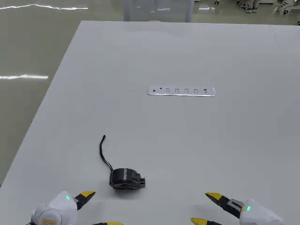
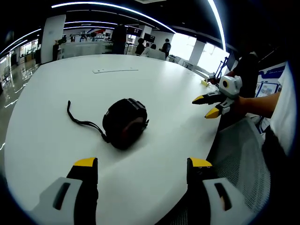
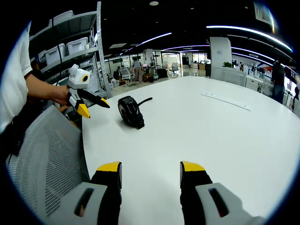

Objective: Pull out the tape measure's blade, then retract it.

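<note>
A black tape measure (image 1: 125,178) lies on the white table (image 1: 187,136) near its front edge, its black wrist strap (image 1: 104,151) trailing away from me. The blade is inside the case. My left gripper (image 1: 96,208) sits just left of and nearer than the case, open and holding nothing. In the left gripper view the tape measure (image 2: 125,122) rests a short way beyond that gripper (image 2: 143,163). My right gripper (image 1: 206,208) is open at the front right, apart from the case. The right gripper view has the tape measure (image 3: 131,110) to the left of the open gripper (image 3: 151,167).
A white power strip (image 1: 181,91) lies flat at mid-table, well beyond the tape measure. The table's left edge (image 1: 44,110) drops to a glossy floor. A grey mesh chair (image 3: 42,159) stands at the table's near edge. People and shelving stand far off.
</note>
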`<state>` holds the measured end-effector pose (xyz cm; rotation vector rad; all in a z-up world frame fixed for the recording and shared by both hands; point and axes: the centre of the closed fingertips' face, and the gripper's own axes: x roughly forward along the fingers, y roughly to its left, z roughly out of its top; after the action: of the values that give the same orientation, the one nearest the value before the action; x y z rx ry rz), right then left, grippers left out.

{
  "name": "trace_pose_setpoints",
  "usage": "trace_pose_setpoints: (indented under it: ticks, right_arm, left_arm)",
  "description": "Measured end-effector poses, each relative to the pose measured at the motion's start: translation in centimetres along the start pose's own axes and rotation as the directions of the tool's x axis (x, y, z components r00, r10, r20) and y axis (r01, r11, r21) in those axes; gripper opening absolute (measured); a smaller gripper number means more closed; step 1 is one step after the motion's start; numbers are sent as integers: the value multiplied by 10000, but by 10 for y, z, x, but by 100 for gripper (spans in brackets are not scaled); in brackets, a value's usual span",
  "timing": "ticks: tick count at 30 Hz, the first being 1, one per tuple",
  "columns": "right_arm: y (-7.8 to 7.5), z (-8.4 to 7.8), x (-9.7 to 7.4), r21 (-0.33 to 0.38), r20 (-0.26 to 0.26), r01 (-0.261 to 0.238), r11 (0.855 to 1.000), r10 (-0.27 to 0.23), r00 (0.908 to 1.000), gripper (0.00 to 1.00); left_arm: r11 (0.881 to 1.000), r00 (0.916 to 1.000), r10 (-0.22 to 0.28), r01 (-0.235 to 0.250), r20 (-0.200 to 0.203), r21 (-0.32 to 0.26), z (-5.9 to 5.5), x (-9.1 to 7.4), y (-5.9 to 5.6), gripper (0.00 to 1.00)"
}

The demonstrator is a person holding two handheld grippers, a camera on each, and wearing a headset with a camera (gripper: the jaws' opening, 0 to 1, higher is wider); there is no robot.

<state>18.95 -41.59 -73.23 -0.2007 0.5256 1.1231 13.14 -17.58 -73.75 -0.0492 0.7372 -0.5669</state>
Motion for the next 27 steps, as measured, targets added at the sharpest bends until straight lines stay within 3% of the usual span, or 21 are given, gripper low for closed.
trace_pose_setpoints:
  ticks: [27]
  right_arm:
    - [-1, -9, -29, 217, -66, 485, 9986, -484, 9988, 56]
  left_arm:
    - [9989, 9996, 272, -270, 53, -387, -15, -24, 8, 79]
